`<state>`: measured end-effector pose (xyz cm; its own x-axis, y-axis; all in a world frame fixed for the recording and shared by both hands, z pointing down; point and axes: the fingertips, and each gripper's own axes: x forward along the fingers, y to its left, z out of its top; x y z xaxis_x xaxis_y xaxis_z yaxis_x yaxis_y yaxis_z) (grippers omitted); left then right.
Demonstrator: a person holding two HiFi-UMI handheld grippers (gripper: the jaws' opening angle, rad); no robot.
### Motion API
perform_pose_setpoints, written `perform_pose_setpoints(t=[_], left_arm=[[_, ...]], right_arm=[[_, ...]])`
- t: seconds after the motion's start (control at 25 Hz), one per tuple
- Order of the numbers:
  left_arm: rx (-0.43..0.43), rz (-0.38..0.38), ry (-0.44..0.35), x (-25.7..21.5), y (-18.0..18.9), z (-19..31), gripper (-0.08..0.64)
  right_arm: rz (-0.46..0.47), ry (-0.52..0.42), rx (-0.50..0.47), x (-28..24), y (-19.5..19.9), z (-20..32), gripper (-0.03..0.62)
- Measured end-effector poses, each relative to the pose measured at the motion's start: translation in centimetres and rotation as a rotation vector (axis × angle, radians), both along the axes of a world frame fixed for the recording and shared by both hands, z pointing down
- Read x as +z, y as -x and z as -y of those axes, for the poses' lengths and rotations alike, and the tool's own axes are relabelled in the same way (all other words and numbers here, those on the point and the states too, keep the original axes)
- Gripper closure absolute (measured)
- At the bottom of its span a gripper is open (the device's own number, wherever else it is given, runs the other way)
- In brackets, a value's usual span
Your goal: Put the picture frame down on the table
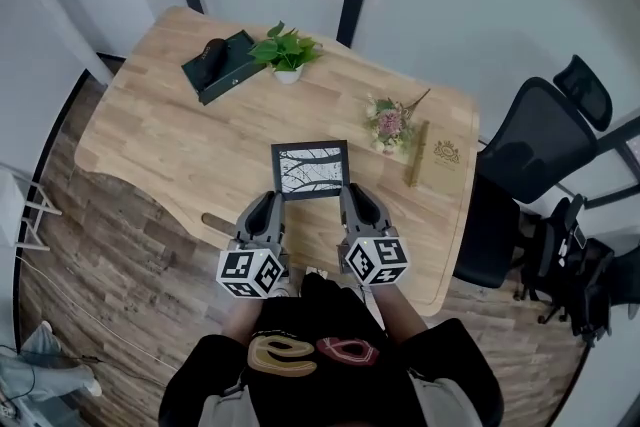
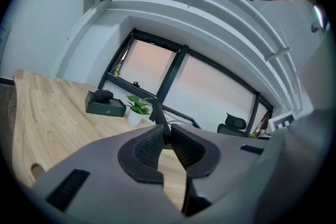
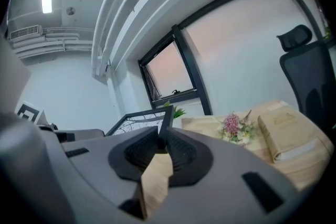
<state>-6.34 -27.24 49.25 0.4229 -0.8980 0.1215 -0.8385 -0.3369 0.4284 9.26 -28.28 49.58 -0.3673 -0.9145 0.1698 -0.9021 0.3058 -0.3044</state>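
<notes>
The wooden worktop (image 1: pixel 150 130) carries a dark box (image 1: pixel 222 65) at its far left. A potted plant (image 1: pixel 286 50) stands just beside the box, with a bunch of flowers (image 1: pixel 388 123) and a tan book (image 1: pixel 445 155) at the right.

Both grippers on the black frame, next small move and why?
Probably lower both together, laying the black picture frame flat onto the light wooden table. The left gripper and right gripper each clamp a near corner, and bare wood surrounds it.

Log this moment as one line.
left gripper: shut on picture frame | right gripper: shut on picture frame | picture frame: held over table, not yet down
</notes>
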Motion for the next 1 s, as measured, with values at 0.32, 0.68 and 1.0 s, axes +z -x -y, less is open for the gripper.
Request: perform_pose_setpoints(t=[0.32, 0.68, 1.0], left_arm=[[-0.005, -0.007, 0.038, 1.9, -0.8, 2.4, 0.503], [-0.007, 0.007, 0.085, 4.0, -1.2, 3.8, 0.503], [-0.003, 0.019, 0.136, 6.1, -1.5, 4.4, 0.503]], right_arm=[[-0.014, 0.040, -0.009, 1.8, -0.7, 2.6, 0.531], [-0.022, 0.100, -0.010, 4.0, -1.1, 4.1, 0.531], [-0.035, 0.138, -0.013, 5.6, -1.3, 4.6, 0.531]])
